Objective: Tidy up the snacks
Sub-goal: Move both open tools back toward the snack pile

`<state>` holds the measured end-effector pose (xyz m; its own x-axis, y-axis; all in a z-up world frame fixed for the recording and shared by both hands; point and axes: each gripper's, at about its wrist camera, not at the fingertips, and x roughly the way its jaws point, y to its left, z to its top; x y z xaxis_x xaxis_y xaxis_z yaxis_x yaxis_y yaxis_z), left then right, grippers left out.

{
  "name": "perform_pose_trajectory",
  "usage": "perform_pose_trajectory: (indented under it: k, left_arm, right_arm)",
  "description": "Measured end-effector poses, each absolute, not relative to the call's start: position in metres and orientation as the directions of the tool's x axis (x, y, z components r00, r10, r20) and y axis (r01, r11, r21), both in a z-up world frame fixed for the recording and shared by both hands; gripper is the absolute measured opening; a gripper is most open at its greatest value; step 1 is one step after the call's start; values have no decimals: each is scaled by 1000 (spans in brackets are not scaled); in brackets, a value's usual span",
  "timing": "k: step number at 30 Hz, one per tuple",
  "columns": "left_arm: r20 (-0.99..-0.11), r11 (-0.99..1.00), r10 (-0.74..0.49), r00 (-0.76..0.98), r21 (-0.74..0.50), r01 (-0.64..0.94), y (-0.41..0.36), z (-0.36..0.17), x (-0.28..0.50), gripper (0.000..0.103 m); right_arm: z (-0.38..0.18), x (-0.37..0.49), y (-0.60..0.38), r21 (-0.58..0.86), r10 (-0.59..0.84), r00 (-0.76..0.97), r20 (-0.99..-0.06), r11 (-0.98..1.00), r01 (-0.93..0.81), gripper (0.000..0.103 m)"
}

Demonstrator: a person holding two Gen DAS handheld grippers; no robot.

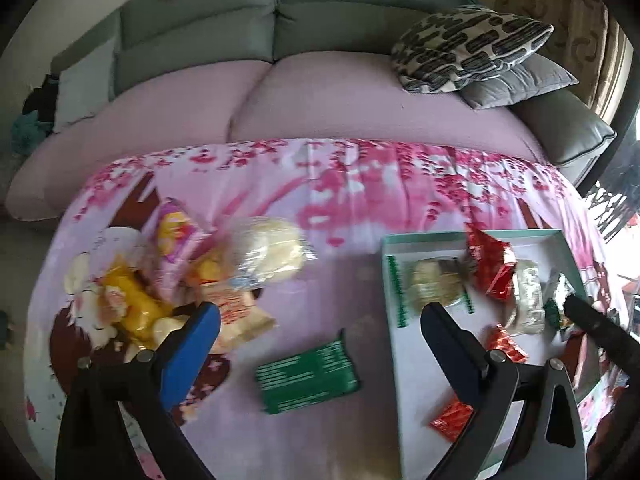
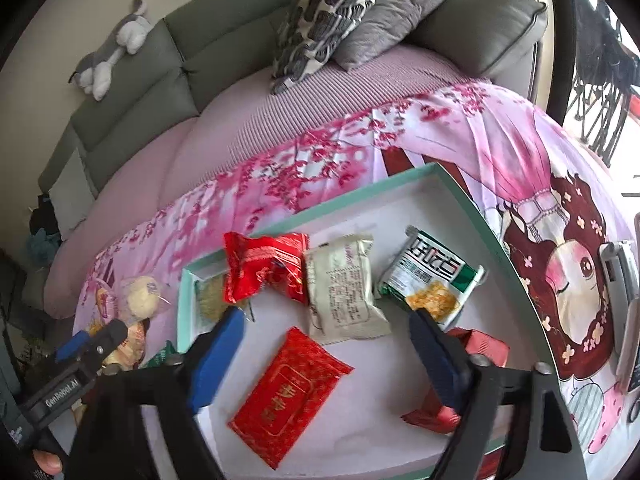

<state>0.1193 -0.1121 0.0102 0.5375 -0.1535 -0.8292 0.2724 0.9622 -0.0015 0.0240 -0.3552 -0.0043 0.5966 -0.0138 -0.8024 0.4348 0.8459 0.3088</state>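
Right wrist view: my right claw [image 2: 324, 344] gapes empty over the teal-rimmed tray [image 2: 472, 200] already gathering sorted packets, my left claw [image 1: 320, 332] likewise spread above the green packet [image 1: 308, 376] lying loose on the surface, presumably next to collect.

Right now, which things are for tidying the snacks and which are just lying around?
For the job: box, red packet, cream packet, green-and-white packet, green packet on the cloth, snack pile.

Just lying about: patterned cushion, grey cushion, plush toy.
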Motion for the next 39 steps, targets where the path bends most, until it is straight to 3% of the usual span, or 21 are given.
perform_pose_trajectory:
  k: [2, 11, 17, 25, 33, 39]
  left_arm:
    - [-827, 967, -143, 544, 1, 256, -103, 9, 119, 100]
    - [-809, 983, -165, 564, -88, 160, -62, 11, 125, 100]
    - [-789, 995, -88, 607, -35, 98, -32, 25, 125, 100]
    - [-760, 992, 101, 642, 130, -3, 16, 36, 120, 100]
    - [-766, 994, 100, 635, 49, -97, 66, 46, 116, 100]
    - [-813, 987, 132, 567, 53, -154, 91, 27, 120, 100]
  right_arm:
    - [-2, 24, -352, 325, -8, 617, -787, 845, 425, 102]
    - [-3, 37, -334, 320, -8, 622, -783, 852, 414, 103]
    - [-4, 50, -312, 258, -33, 587, -809, 877, 405, 103]
    - [-1, 65, -264, 219, -9, 583, -812, 922, 320, 103]
    - [4, 80, -216, 218, 39, 576, -817, 944, 246, 103]
    - [-3, 90, -178, 199, 71, 549, -833, 964, 177, 103]
